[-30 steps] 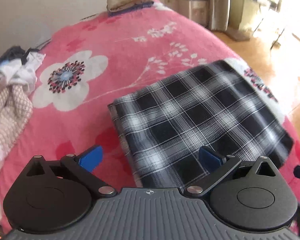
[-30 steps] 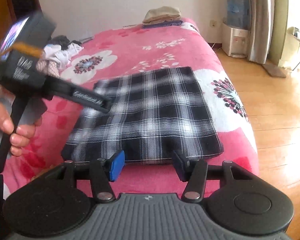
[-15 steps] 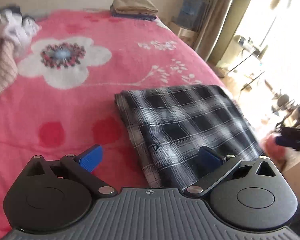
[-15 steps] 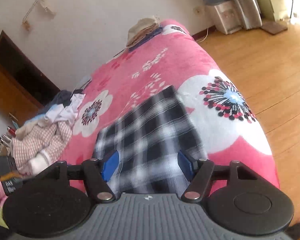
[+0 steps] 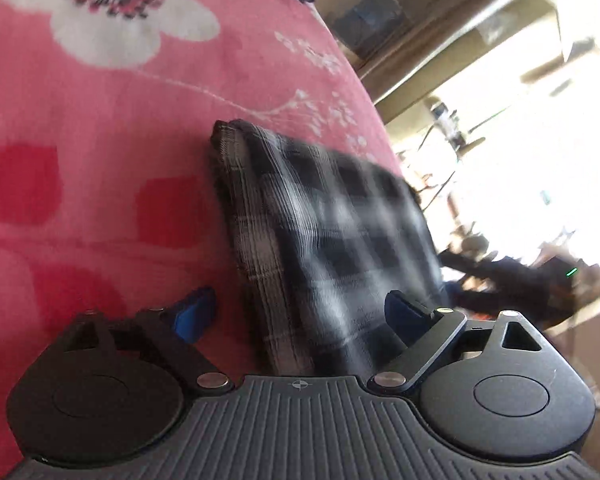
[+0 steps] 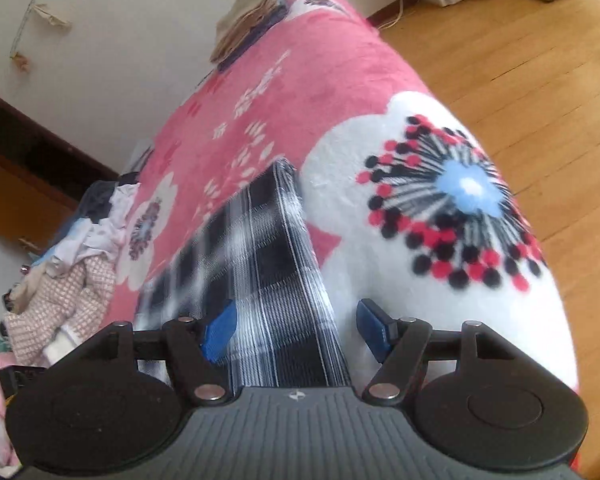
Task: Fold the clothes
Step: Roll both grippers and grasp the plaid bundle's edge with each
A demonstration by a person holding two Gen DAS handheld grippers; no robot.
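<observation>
A folded black-and-white plaid garment (image 5: pixel 332 240) lies flat on the pink floral blanket (image 5: pixel 100 128). My left gripper (image 5: pixel 300 314) hangs low over its near left edge. That edge lies between the blue pads (image 5: pixel 194 314), which are closing and do not press on it. In the right wrist view, the plaid garment (image 6: pixel 268 248) runs up from the bottom. My right gripper (image 6: pixel 296 330) stands open astride its right edge, its pads apart from the cloth, with the white flower of the blanket (image 6: pixel 440 200) to the right.
A stack of folded clothes (image 6: pixel 248 20) sits at the bed's far end by the wall. Several unfolded clothes are heaped (image 6: pixel 72 280) at the left side of the bed. Wooden floor (image 6: pixel 520 60) drops away on the right.
Both grippers have come down closer to the plaid garment and rolled. The left now straddles its left edge, the right its right edge. The right's jaws stand wider than before.
</observation>
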